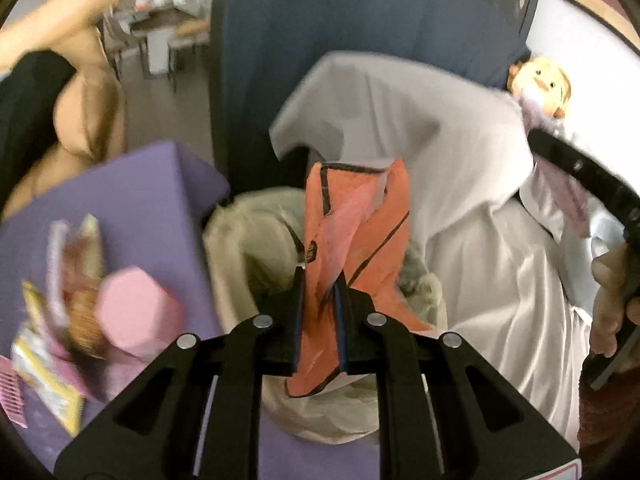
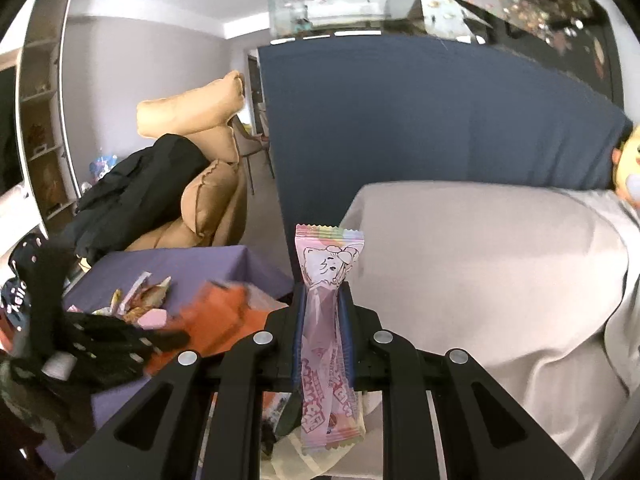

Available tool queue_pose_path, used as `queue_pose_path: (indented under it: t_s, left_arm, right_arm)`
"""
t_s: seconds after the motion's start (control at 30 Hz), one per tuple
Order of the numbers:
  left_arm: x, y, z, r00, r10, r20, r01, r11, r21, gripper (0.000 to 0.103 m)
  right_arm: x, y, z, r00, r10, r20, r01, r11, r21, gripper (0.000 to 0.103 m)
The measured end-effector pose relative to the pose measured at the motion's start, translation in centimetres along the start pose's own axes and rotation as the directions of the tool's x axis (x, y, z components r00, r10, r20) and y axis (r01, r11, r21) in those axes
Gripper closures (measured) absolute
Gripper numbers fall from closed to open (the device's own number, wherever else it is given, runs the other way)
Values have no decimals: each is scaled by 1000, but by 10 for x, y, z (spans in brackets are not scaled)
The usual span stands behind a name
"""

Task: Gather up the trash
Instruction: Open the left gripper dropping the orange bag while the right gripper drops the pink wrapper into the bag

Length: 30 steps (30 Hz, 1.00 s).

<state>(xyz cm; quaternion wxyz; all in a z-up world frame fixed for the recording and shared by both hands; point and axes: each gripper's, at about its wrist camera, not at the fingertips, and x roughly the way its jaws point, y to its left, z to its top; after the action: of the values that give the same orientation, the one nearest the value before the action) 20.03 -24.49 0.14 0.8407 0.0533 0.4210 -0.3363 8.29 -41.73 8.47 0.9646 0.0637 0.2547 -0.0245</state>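
Purple tabletop sits low at 9 o'clock in the left wrist view, littered with wrappers and a pink block. My left gripper is clenched on an orange wrapper, held right over the lined trash bin at centre. My right gripper grasps a pink candy packet, upright between the pads. White cloth drapes at 3 o'clock, just beside the bin. Farther back: blue panel at 12, tan cushions at 10, doll at 2.
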Motion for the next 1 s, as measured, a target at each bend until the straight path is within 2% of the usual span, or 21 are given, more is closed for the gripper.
queue_pose_path:
  t_s: [0.1, 0.17, 0.3, 0.43, 0.8, 0.87, 0.9, 0.93, 1.0]
  left_arm:
    - [4, 1, -7, 1000, -7, -7, 7, 1000, -8, 73]
    - [-2, 3, -7, 1000, 3, 4, -3, 1000, 1, 69]
    - [-21, 12, -7, 1000, 7, 30, -6, 999, -34, 68]
    - [-48, 34, -19, 998, 30, 59, -25, 996, -80, 68]
    - [-114, 119, -92, 985, 148, 92, -125, 968, -217, 66]
    - [-122, 132, -102, 981, 166, 104, -137, 961, -241, 60]
    - [-126, 141, -108, 978, 177, 109, -144, 956, -257, 60]
    - [-128, 149, -113, 976, 188, 109, -153, 950, -273, 60]
    - [-133, 165, -122, 973, 206, 104, -164, 935, -314, 60]
  right_arm:
    - [7, 1, -9, 1000, 24, -15, -24, 1000, 3, 87]
    - [14, 3, -13, 999, 36, -28, -36, 999, 6, 87]
    - [27, 14, -19, 996, 78, -48, -77, 997, 28, 87]
    - [36, 36, -24, 991, 108, -72, -109, 994, 0, 87]
    - [78, 66, -41, 975, 119, -189, -127, 991, -29, 86]
    - [87, 66, -45, 968, 120, -219, -126, 992, -17, 81]
    - [89, 66, -47, 968, 106, -226, -111, 994, -11, 68]
    - [92, 66, -49, 968, 95, -232, -99, 995, -3, 60]
    - [94, 65, -51, 967, 80, -241, -80, 997, 11, 58]
